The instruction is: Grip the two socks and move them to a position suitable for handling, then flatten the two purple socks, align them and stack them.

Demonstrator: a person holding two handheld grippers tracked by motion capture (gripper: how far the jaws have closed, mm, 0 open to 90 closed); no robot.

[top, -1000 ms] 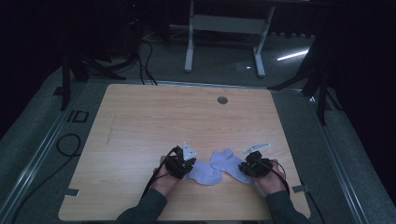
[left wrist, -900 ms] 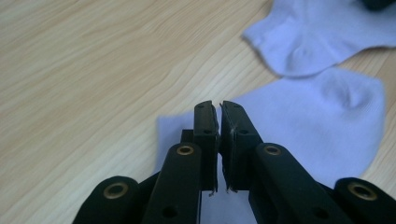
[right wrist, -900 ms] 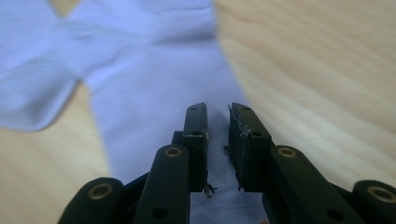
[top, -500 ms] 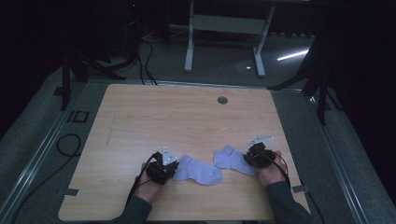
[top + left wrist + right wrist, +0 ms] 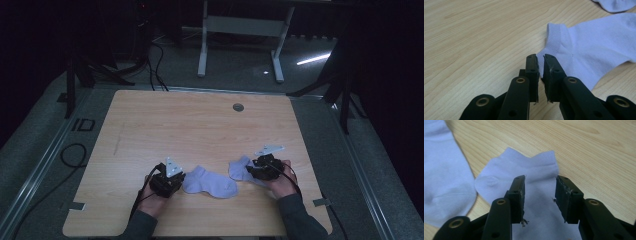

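Two pale lavender ankle socks lie apart on the wooden table (image 5: 200, 130), near its front edge. The left sock (image 5: 210, 182) (image 5: 594, 42) lies flat. My left gripper (image 5: 181, 182) (image 5: 540, 58) is at its heel end, jaws nearly together and shut on the heel corner. The right sock (image 5: 239, 167) (image 5: 536, 167) has its cuff pointing away. Low over it stands my right gripper (image 5: 250, 172) (image 5: 540, 182), open, with the fabric lying loose between the jaws. The left sock (image 5: 441, 170) also lies at the left of the right gripper view.
A round grommet (image 5: 238, 107) sits near the table's far edge. Tape pieces (image 5: 73, 205) (image 5: 320, 202) mark the front corners. A white frame stand (image 5: 240, 25) and cables (image 5: 70, 150) are on the dark floor around the table.
The socks overlapped at the middle a second ago. My left gripper drew one sock to the left and my right gripper moved right, so the socks now lie apart. The right jaws are now open.
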